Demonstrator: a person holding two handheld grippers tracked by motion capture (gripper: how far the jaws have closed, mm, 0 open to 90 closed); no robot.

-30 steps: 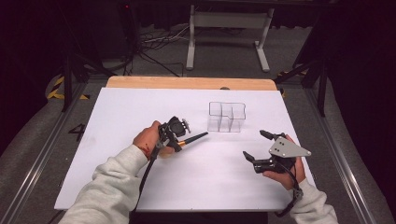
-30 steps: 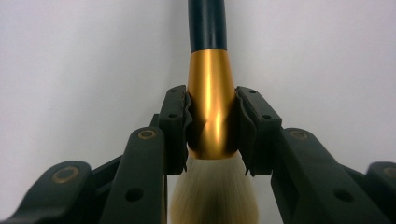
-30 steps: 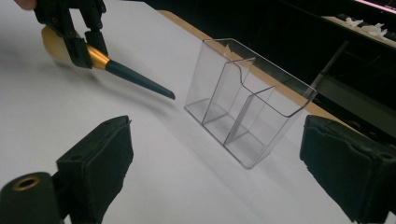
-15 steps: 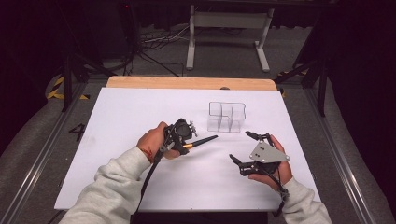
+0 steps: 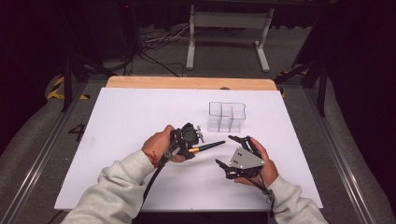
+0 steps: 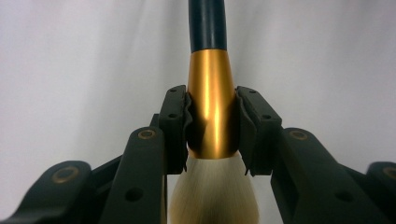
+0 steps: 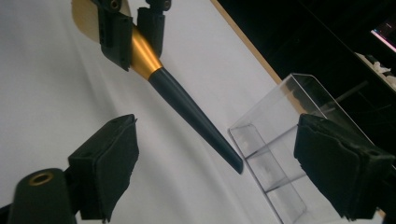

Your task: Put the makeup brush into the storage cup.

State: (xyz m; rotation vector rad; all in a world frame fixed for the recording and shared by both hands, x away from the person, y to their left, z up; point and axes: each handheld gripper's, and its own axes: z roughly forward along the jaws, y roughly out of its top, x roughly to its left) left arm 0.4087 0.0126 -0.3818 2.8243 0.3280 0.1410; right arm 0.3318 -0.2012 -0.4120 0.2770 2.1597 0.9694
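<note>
No brand, label or lettering can be read on any of the things, apart from a dark mark like a "4" on the grey floor [image 5: 77, 132] left of the table. On the white table top [image 5: 130, 121] the left gripper [image 5: 189, 140] is clamped on the gold ferrule of a makeup brush [image 5: 208, 146], pale bristles back between the jaws and dark handle pointing right, held above the sheet. Just right of the handle tip the right gripper [image 5: 236, 151] has its jaws wide apart with nothing between them, having just been closing a little, near the clear compartment box [image 5: 226, 116], with a wooden table edge [image 5: 187, 83], a grey stand [image 5: 226, 21] and a dark room behind
</note>
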